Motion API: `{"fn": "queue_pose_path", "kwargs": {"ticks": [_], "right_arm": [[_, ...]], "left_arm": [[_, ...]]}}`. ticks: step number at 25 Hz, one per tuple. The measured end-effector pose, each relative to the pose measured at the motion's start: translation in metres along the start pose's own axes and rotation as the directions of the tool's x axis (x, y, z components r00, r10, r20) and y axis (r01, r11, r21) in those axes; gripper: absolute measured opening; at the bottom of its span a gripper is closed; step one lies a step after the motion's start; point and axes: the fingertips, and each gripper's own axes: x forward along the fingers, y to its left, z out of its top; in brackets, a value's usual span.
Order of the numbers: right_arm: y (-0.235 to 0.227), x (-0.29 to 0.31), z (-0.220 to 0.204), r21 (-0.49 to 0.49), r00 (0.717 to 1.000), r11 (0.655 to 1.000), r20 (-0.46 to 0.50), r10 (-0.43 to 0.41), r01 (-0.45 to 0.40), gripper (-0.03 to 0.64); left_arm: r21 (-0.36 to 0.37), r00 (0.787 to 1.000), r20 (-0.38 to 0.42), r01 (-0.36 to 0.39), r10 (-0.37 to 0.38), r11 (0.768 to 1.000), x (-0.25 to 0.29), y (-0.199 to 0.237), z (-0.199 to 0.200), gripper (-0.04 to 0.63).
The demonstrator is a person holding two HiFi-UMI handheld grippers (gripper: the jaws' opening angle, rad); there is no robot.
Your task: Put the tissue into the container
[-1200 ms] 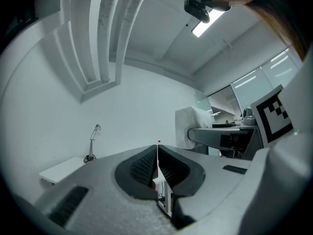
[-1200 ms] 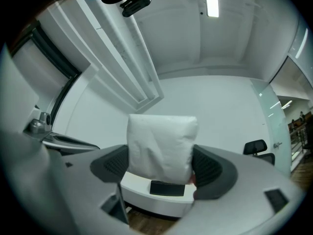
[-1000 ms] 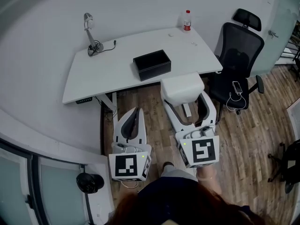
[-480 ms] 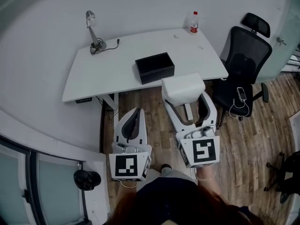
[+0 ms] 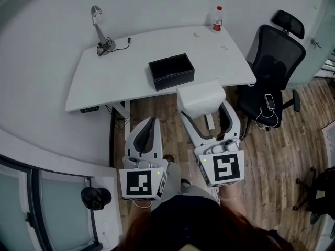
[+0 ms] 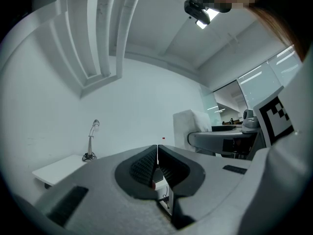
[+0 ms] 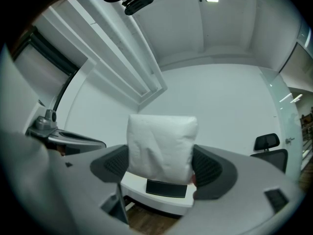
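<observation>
little has changed: the right claw [image 5: 203, 109] still clamps the white tissue pack [image 5: 199, 98] on the near side of the tabletop [image 5: 120, 82], short of the black container [image 5: 171, 71]. the left claw [image 5: 148, 128] stays pinched together, empty. the drop is likely still ahead.

The person is wearing a dark top [image 5: 191, 218]. The left tool [image 5: 152, 122] and right tool [image 5: 207, 114] are showing white moulded shells, with dark grey ribbed pads [image 6: 142, 166] lining the jaws. Each is carrying a white cube [image 5: 142, 184] bearing black square markers, with a small green light [image 5: 157, 173] glowing on it.
</observation>
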Motion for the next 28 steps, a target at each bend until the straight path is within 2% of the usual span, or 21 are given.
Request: {"fn": "queue_pose_path", "kwargs": {"ticks": [7,28], "right_arm": [[-0.007,0.026,-0.004,-0.013,1.0,1.0,-0.012,0.007,-0.008,0.405],[-0.028,0.119,-0.032,-0.042,0.998,0.999,-0.063,-0.007,0.005,0.405]], "left_arm": [[0.008,1.0,0.013,0.012,-0.013,1.0,0.031,0.014,-0.001,0.028],[-0.046,1.0,0.007,0.01,-0.01,0.999,0.108,0.072,-0.013,0.028]]}}
